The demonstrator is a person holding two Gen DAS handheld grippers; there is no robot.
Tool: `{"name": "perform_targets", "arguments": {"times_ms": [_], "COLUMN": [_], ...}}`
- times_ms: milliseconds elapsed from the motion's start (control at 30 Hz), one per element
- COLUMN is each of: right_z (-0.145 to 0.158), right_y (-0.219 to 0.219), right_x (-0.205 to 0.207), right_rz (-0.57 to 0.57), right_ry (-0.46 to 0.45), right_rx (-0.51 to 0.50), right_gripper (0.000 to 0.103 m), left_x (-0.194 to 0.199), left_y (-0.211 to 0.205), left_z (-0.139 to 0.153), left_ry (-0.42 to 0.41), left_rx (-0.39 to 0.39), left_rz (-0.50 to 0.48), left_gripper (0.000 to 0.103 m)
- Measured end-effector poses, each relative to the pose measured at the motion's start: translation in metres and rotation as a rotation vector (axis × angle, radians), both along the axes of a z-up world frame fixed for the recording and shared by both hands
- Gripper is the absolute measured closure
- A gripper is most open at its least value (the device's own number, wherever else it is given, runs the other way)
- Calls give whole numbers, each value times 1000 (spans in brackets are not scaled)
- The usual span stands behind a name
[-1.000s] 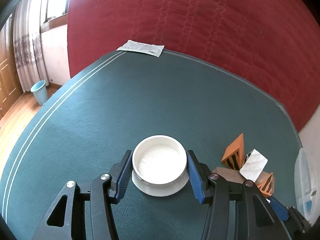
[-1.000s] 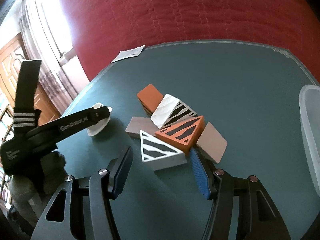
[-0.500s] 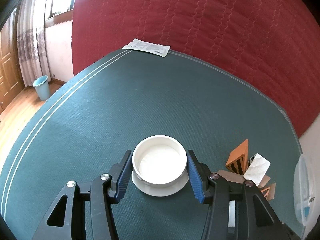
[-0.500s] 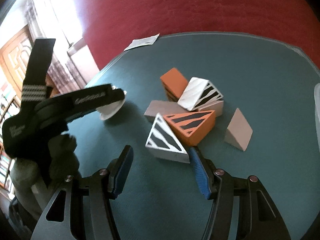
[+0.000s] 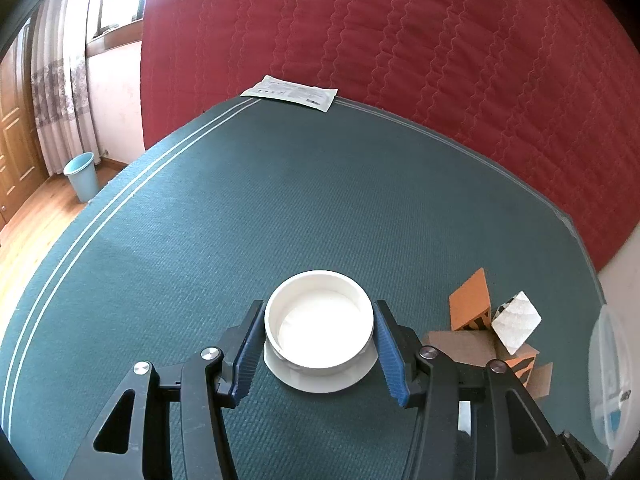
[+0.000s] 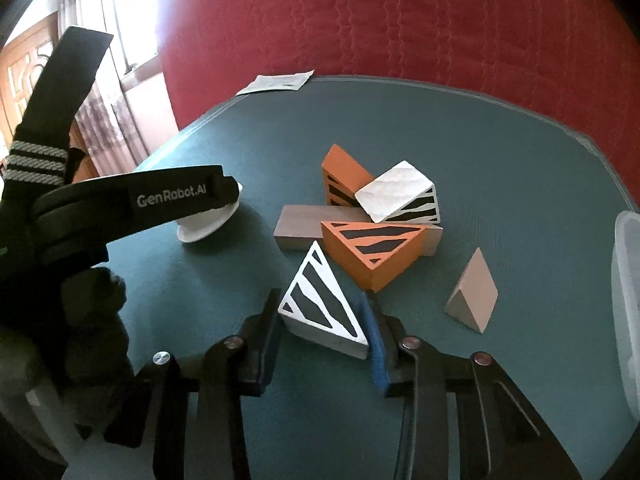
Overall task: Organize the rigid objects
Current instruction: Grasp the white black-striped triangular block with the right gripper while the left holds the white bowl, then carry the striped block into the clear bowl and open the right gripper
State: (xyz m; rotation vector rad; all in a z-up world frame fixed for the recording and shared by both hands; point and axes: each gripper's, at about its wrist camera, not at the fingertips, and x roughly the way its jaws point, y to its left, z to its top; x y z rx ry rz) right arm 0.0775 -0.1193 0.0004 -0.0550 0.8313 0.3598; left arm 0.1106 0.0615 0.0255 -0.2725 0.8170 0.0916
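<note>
I see a round table (image 5: pixel 248 216) covered in ribbed teal cloth with pale piping at its edge, and a quilted red cover (image 5: pixel 420 40) behind it. At my far right stands a clear plastic bin (image 6: pixel 628 304), only its rounded wall in view.

My left gripper (image 5: pixel 318 350) has its blue-lined jaws on either side of a smooth white bowl (image 5: pixel 319 330), round and straight-walled, which sits on a white saucer (image 5: pixel 320 380) on the cloth. The pads lie at the bowl's rim, but I cannot tell whether they press it.

My right gripper (image 6: pixel 322 322) has closed on a white wedge (image 6: pixel 320 300), a triangular block with black stripes on its face and a plain grey side; both fingers touch its flanks near the base corners. Just beyond it lies an orange wedge (image 6: pixel 372 244) with the same black stripes, touching a long grey-brown block (image 6: pixel 298 226). Behind those, a second orange wedge (image 6: pixel 344 172) leans upright and a white block (image 6: pixel 400 192) with a rippled top rests tilted against it. A plain grey-brown prism (image 6: pixel 474 296) stands apart to the right, near the bin.

A flat paper packet (image 5: pixel 290 92) lies at the table's far edge.
</note>
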Motion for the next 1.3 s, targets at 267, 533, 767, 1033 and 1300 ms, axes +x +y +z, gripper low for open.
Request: {"name": "perform_targets", "arguments": {"times_ms": [267, 533, 767, 1033, 1300], "right_z": [0, 14, 24, 19, 12], "right_y": [-16, -60, -93, -111, -110], "right_x": [-15, -35, -58, -76, -85], "right_rz": [-20, -115, -198, -236, -236], "right_ry": [15, 28, 10, 31, 49], "right_rx": [19, 101, 120, 111, 107], "right_gripper": [64, 66, 73, 73, 71], "left_x": [-1, -6, -8, -10, -14], "left_y": [-5, -15, -24, -30, -33], "left_z": [0, 3, 7, 10, 11], "left_ry": [-1, -15, -26, -36, -43], "left_rx": [6, 15, 23, 30, 28], "left_rz": [-8, -35, -59, -69, -74], "left_gripper": [48, 48, 48, 48, 48]}}
